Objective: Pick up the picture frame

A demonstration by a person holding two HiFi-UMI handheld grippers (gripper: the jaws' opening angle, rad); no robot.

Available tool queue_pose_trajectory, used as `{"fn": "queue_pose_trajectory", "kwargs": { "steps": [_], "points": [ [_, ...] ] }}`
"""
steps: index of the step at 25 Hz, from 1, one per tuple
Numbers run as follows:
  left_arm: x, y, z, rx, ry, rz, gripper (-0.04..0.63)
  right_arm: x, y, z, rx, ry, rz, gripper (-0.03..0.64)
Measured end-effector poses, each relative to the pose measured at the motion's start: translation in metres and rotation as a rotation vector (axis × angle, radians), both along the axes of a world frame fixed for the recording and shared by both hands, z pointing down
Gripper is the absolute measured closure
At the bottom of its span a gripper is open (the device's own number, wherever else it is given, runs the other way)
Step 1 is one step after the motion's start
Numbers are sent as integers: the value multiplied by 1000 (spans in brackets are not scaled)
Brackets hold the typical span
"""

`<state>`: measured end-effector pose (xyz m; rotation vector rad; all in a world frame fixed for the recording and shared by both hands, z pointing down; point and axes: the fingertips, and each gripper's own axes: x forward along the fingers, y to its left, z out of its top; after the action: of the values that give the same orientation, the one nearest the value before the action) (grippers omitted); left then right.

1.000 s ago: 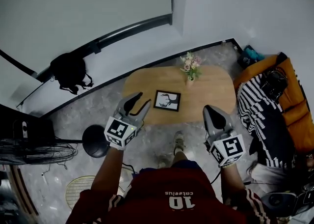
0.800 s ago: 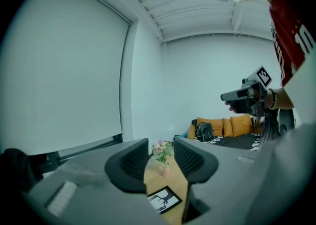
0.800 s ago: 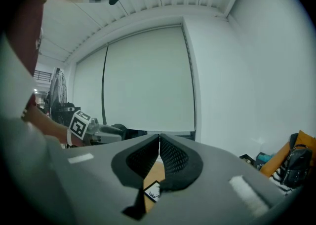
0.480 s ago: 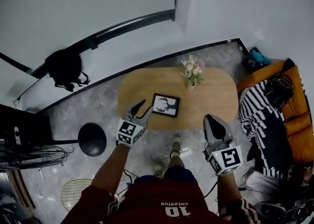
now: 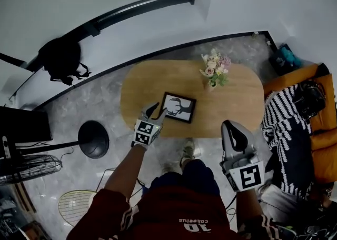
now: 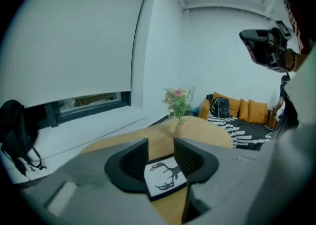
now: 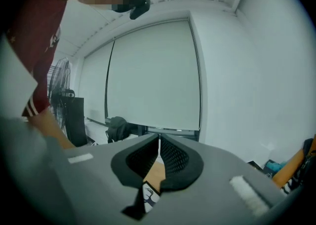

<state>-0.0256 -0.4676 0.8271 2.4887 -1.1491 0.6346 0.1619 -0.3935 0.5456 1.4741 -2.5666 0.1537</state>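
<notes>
The picture frame (image 5: 179,107), black-edged with a deer-antler print, lies flat near the front edge of the oval wooden table (image 5: 147,81). My left gripper (image 5: 158,109) is open, its tips at the frame's near left corner. In the left gripper view the frame (image 6: 163,177) shows between the two spread jaws of that gripper (image 6: 161,147); I cannot tell whether they touch it. My right gripper (image 5: 232,130) hangs off the table's front right edge, shut with nothing in it. In the right gripper view a corner of the frame (image 7: 148,196) peeks below the closed gripper (image 7: 159,142).
A vase of flowers (image 5: 215,69) stands on the table behind and right of the frame. A black lamp base (image 5: 93,139) and a fan (image 5: 23,165) sit on the floor at left. A backpack (image 5: 62,59) lies by the wall. A sofa with a striped throw (image 5: 287,128) is at right.
My left gripper has reached forward from in front of the table to the frame's near left corner, still open. The right gripper stayed back, shut.
</notes>
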Motion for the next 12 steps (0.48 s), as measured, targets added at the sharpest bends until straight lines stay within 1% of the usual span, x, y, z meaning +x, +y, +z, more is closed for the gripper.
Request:
{"fn": "queue_pose_trajectory", "kwargs": {
  "steps": [5,8,12],
  "points": [
    [2,-17,76,-51,-22,-31,440,15,0,54,-24,21,13,612],
    [4,-24,114,-68,-54,-31,440,27,1,82,-32,48,28,612],
    [-1,-36,154,-90,-103,-59,440,41,1,108,-65,49,61,612]
  ]
}}
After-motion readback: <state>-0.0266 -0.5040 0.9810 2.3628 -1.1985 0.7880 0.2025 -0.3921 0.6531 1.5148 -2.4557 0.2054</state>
